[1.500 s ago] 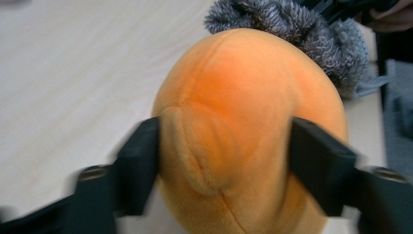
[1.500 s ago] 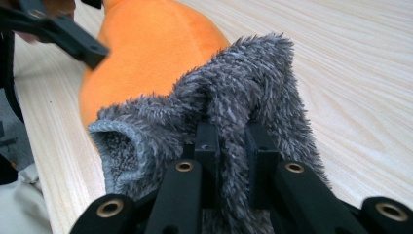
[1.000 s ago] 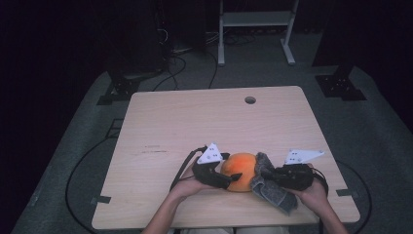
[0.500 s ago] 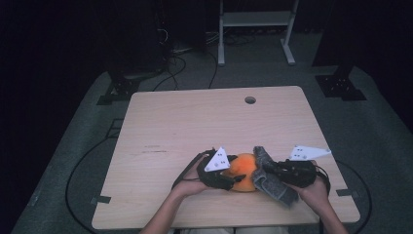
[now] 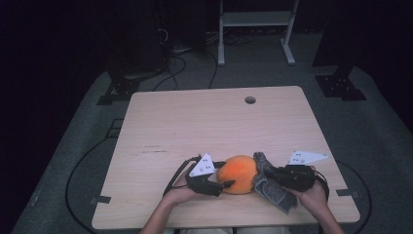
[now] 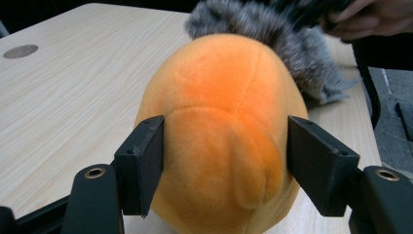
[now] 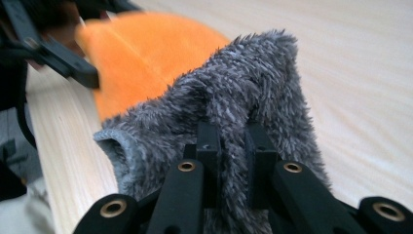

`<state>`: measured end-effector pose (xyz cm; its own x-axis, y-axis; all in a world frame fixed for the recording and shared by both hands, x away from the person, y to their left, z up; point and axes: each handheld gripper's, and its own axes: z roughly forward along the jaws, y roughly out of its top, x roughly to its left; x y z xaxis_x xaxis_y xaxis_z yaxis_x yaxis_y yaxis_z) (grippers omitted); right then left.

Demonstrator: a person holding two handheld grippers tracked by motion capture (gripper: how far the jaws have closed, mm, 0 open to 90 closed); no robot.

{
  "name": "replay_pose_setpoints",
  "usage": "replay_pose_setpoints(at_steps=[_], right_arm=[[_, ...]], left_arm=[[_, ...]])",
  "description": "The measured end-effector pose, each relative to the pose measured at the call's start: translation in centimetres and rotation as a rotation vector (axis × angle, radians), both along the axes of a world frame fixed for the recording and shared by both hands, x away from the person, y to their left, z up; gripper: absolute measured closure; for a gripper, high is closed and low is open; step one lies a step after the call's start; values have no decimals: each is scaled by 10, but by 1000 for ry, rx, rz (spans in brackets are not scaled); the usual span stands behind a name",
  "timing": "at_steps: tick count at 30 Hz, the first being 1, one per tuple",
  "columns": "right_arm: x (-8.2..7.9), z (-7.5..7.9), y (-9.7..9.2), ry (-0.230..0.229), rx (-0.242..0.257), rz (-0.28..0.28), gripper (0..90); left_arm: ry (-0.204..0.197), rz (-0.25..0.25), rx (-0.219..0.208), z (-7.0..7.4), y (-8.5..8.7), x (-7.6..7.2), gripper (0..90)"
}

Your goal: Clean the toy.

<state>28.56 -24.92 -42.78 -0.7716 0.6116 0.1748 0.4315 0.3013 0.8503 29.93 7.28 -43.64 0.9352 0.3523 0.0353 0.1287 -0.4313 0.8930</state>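
An orange plush toy (image 5: 237,173) lies near the table's front edge, with grey furry fabric (image 5: 269,187) against its right side. My left gripper (image 5: 225,181) comes at it from the left. In the left gripper view the two jaws of the left gripper (image 6: 226,161) flank the orange plush toy (image 6: 219,131). They have just been closing, and both pads now press into its sides. My right gripper (image 5: 272,178) is shut on the grey fabric. In the right gripper view the right gripper (image 7: 233,141) pinches a fold of the grey fabric (image 7: 243,92), with the orange toy (image 7: 141,53) behind it.
The light wooden table (image 5: 195,122) has a round cable hole (image 5: 250,100) near its far edge. A white metal stand (image 5: 253,19) is on the floor behind the table, and cables (image 5: 83,161) trail over the dark floor at the left.
My left gripper has shifted a little toward the table's near edge and its jaws have narrowed onto the orange toy. The right gripper and the grey fabric have stayed put.
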Motion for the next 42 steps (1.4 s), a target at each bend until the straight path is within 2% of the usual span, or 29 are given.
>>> replay_pose_setpoints(at_steps=[2, 4, 6, 8, 10, 11, 13, 15, 17, 20, 21, 24, 25, 27, 28, 30, 32, 35, 37, 38, 40, 42], right_arm=[[-4, 7, 4, -25, 37, 26, 792], [-5, 9, 13, -46, 8, 45, 791], [-4, 4, 16, -34, -8, 53, 791], [-1, 0, 11, -18, -30, 41, 791], [2, -4, 2, 4, -44, -6, 792], [1, -4, 0, -3, -46, -17, 792], [-4, 3, 1, -36, -13, -10, 792], [-8, 10, 9, -59, 23, 20, 790], [-9, 7, 19, -55, -6, 27, 789], [-9, 1, 20, -24, 9, 30, 790], [-9, 1, 18, -19, 8, 31, 789], [-10, 4, 12, 3, 35, 17, 788], [-12, 7, 12, -14, 39, 17, 787], [-18, 14, 15, -35, 85, 35, 787], [-20, 16, 18, -51, 77, 40, 785], [-21, 17, 24, -85, 7, 44, 784], [-17, 13, 22, -72, -4, 38, 783], [-9, 8, 9, 12, 29, 21, 779], [-10, 8, 3, 2, -18, -14, 785], [-11, 11, 3, -12, -5, -11, 786], [-15, 23, 9, -50, 12, 13, 786], [-19, 35, 21, -87, -12, 51, 786]], left_arm=[[-4, -9, 3, -1, 1, -1, 329], [-6, -12, 10, -1, 2, -1, 329], [-14, -24, 13, -2, 1, -1, 331], [-9, -26, 5, -3, -1, 0, 331], [-13, -30, 15, -2, -3, 0, 331], [-15, -34, 20, -2, -2, 0, 332], [-16, -34, 20, -2, -1, 0, 332], [-23, -38, 23, -2, -1, -1, 332], [-29, -39, 7, 1, 3, 0, 307], [58, 15, -32, 1, 7, 7, 240], [80, 13, -34, -2, 7, 7, 246], [52, 10, -16, -3, 2, 3, 321], [45, 6, -11, -3, 1, 2, 330], [19, -25, -1, -3, -2, -1, 336], [-3, -45, 10, -3, -3, -4, 338], [-30, -60, 30, -3, -3, -6, 335], [-18, -66, 6, -2, 0, -6, 324], [-7, -39, -16, -3, 0, -5, 327], [-19, -32, -20, -4, -3, -7, 329], [-39, -31, -18, -4, -4, -8, 340], [-56, -42, -14, -3, -7, -10, 369], [-83, -50, 1, -2, -13, -14, 382]])
